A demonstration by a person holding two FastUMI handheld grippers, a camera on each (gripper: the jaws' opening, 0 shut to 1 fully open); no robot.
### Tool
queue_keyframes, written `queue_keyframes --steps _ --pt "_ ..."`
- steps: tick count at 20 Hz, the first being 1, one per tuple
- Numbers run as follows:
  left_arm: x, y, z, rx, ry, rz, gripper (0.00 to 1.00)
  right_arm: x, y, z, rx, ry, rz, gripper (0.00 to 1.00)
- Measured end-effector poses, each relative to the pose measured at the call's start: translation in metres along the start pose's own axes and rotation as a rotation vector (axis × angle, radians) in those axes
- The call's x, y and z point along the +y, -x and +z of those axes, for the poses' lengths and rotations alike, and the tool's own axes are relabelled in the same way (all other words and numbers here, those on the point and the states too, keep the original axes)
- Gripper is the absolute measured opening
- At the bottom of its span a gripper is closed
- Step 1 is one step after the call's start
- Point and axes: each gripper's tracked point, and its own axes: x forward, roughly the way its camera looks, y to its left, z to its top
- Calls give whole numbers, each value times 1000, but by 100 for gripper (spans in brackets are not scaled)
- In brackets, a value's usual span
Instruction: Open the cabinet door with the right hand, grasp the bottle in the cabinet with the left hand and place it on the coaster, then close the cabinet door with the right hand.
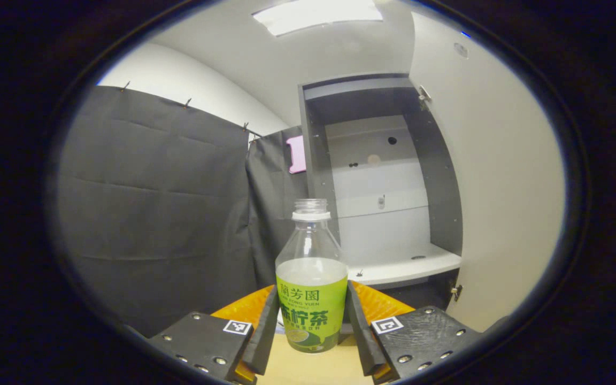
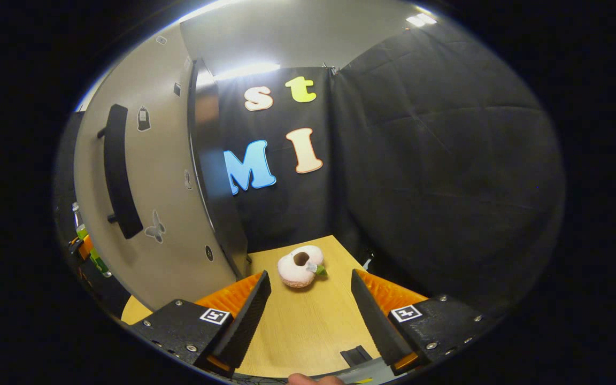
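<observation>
bottle point(image 1: 311, 278) stands before the open cabinet point(image 1: 383, 187).

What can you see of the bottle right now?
The bottle is clear plastic with a green label around its lower half, no cap on its threaded neck, and pale liquid up to about the label's top. It stands upright between the left gripper fingers, which flank the label on both sides; whether they press it is hard to tell. Behind it, the cabinet stands open.
</observation>
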Motion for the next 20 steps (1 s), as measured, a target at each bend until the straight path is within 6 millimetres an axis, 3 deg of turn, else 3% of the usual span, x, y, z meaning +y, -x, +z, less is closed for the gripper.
queue_keyframes --steps 4,5,6,7,8,9,13,14,17,19,20 --pt "-16 18 -47 -17 -13 -62 62 9 -32 -23 -19 113 -29 93" --pt "-22 22 -60 -7 -16 -76 66 8 -37 -33 -13 129 -39 94" --pt "-27 28 -74 -15 -11 -84 62 5 -46 -48 4 147 -48 94" --pt "-29 32 -83 -23 -8 -87 71 3 -51 -62 31 164 -61 93" --pt "-29 38 -97 -31 -12 -88 67 4 -56 -77 54 177 -63 94" --pt "-27 43 -114 -33 -15 -85 71 6 -59 -92 73 196 -64 94" --pt "-18 61 -181 -30 18 -50 71 18 -60 -144 121 308 -15 94" --pt "-15 70 -201 -18 24 -51 66 19 -57 -158 145 335 -5 94" --pt "-15 88 -251 19 19 -50 67 20 -48 -180 165 366 -25 93" --pt "-16 95 -271 35 7 -50 71 31 -45 -191 170 395 -14 93" --pt "-12 101 -273 20 10 -39 63 38 -44 -195 171 414 2 94"
